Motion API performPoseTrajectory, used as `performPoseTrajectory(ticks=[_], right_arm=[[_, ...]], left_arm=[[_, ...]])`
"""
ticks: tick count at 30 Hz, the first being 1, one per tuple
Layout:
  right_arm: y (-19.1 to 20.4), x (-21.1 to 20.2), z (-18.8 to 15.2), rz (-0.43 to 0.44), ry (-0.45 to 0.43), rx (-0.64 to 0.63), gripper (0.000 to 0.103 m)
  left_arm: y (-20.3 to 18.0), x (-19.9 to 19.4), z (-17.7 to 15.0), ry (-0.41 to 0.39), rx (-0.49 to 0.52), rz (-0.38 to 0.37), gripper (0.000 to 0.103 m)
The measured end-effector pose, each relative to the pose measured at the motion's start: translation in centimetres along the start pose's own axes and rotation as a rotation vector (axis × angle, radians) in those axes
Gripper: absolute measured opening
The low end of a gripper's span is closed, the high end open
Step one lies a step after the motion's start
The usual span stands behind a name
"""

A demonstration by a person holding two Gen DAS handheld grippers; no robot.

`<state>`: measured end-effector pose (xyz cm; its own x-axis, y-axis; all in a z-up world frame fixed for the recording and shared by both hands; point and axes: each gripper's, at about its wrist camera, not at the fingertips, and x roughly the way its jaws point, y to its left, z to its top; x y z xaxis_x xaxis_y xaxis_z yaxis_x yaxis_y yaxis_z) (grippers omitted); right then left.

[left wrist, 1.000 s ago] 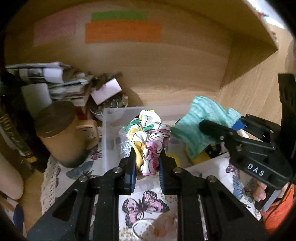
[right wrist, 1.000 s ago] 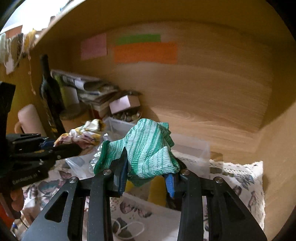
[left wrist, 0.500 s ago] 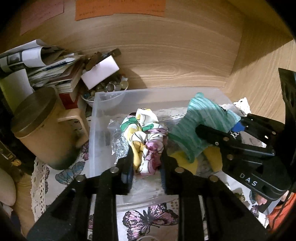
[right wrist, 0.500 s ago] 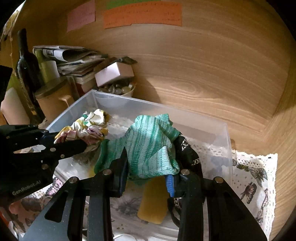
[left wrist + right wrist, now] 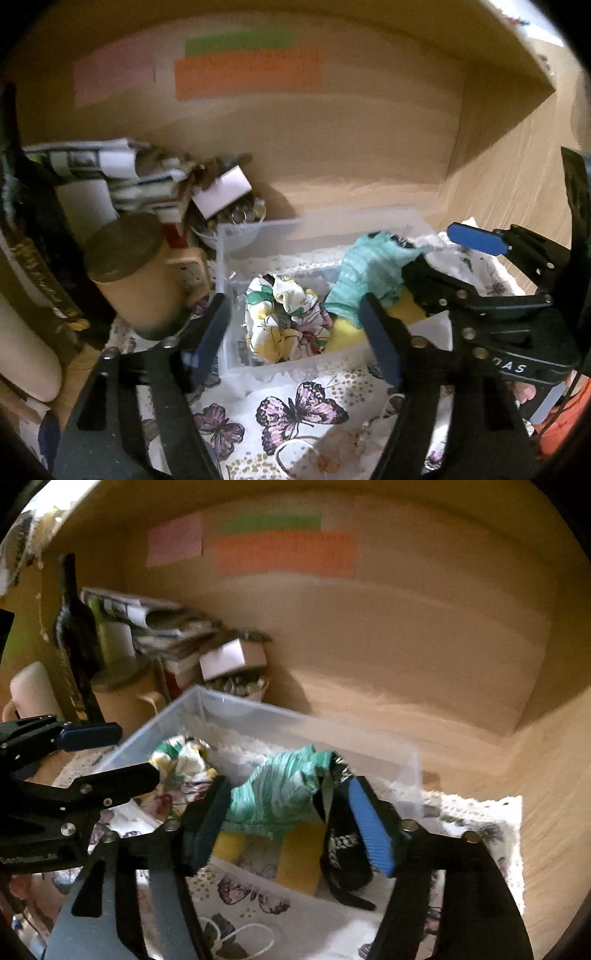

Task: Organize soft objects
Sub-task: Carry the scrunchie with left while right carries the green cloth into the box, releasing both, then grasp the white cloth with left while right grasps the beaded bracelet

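Note:
A floral cloth [image 5: 288,321] lies bunched in the clear plastic bin [image 5: 258,229], at its left side; it also shows in the right wrist view [image 5: 181,771]. A green knit cloth [image 5: 369,269] lies beside it over yellow sponges [image 5: 343,328], and shows in the right wrist view [image 5: 277,794] with a dark patterned item [image 5: 343,849] to its right. My left gripper [image 5: 295,332] is open and empty just in front of the bin. My right gripper [image 5: 288,819] is open, its jaws on either side of the green cloth.
A tan lidded mug [image 5: 136,273], a bowl of small metal things [image 5: 236,221], stacked papers [image 5: 110,173] and a dark bottle [image 5: 77,638] stand left of the bin. The wooden back wall [image 5: 332,147] carries coloured notes. A butterfly-print mat [image 5: 295,406] covers the surface.
Both grippers have opened and let go of their cloths, which now lie in the bin. Both grippers have drawn back from the bin.

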<state>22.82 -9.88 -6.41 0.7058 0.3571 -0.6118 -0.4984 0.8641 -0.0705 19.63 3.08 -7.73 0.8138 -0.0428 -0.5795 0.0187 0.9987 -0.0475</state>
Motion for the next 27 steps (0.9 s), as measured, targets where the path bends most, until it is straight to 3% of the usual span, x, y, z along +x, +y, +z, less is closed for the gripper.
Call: performPoseTrajectory(ticks=[4, 6, 7, 14, 18, 27], right_arm=[[0.2, -3.0, 0.3, -0.010, -0.069, -0.009, 0.071], [0.1, -4.6, 0.2, -0.010, -0.097, -0.007, 0.078], [0.1, -5.1, 0.1, -0.011, -0.111, -0.005, 0.082], [0.6, -8.3, -1.5, -0.016, -0.152, -0.014, 0.084], [0.7, -9.0, -3.4, -0.014, -0.129, -0.001, 0.084], [0.7, -7.2, -9.8, 0.023, 0.048, 0.065, 0.080]], left_arm=[[0.0, -2.6, -0.1, -0.040, 0.003, -0.008, 0.090], [0.0, -3.7, -0.4, -0.057, 0.004, -0.007, 0.096], [0.0, -4.4, -0.7, -0.065, 0.004, -0.011, 0.097], [-0.9, -7.2, -3.0, -0.052, 0.010, -0.039, 0.102], [-1.6, -7.0, -4.8, -0.012, 0.022, -0.044, 0.102], [-3.5, -3.7, -9.1, 0.146, 0.027, -0.109, 0.102]])
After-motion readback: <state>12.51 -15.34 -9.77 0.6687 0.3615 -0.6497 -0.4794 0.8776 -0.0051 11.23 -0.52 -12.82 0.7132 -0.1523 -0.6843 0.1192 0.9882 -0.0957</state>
